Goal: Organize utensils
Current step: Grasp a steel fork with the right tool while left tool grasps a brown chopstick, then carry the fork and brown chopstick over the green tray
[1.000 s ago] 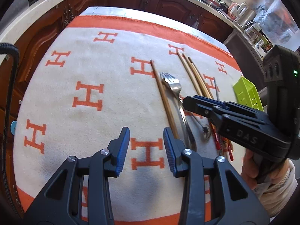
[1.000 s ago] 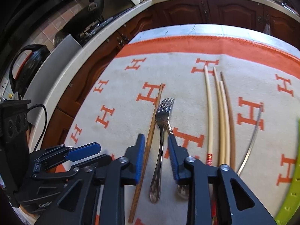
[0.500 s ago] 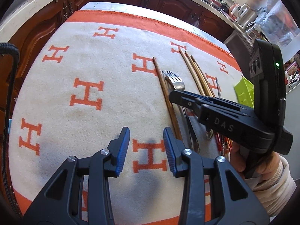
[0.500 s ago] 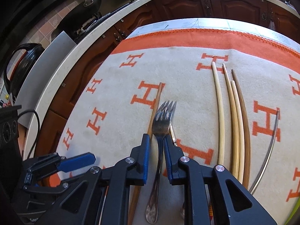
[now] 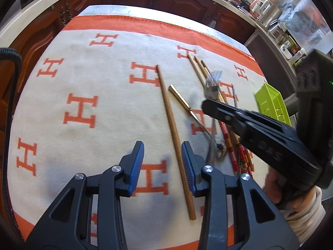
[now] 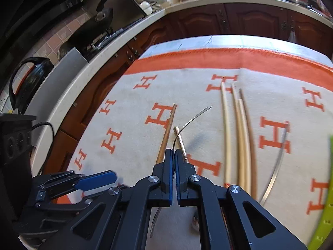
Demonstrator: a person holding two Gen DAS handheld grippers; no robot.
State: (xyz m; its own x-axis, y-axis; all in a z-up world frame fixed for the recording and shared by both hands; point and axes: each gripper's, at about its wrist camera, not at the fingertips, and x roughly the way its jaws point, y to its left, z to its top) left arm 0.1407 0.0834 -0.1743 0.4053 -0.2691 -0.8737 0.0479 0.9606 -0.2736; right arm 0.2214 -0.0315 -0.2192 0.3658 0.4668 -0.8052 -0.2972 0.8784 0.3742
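- Shiny metal fork (image 6: 188,120): the right claw (image 6: 173,156) is pinching its thin handle, blue pads pressed tight on it. The fork is lifted off the cloth with its prongs up, and looks blurry in the left view.
- Soft cream cloth (image 5: 100,108) with orange H shapes and an orange edge covers the tabletop.
- Left claw (image 5: 162,164) is spread part way with nothing between its ribbed blue pads; it hangs over the cloth.
- One long brown wooden chopstick (image 5: 174,137) lies flat just beside a thin gold stick (image 5: 179,98).
- Pale, smooth chopsticks (image 6: 239,137) lie side by side near a thin bent metal strip (image 6: 276,162).
- Bright green plastic tray (image 5: 270,104) sits at the right edge.
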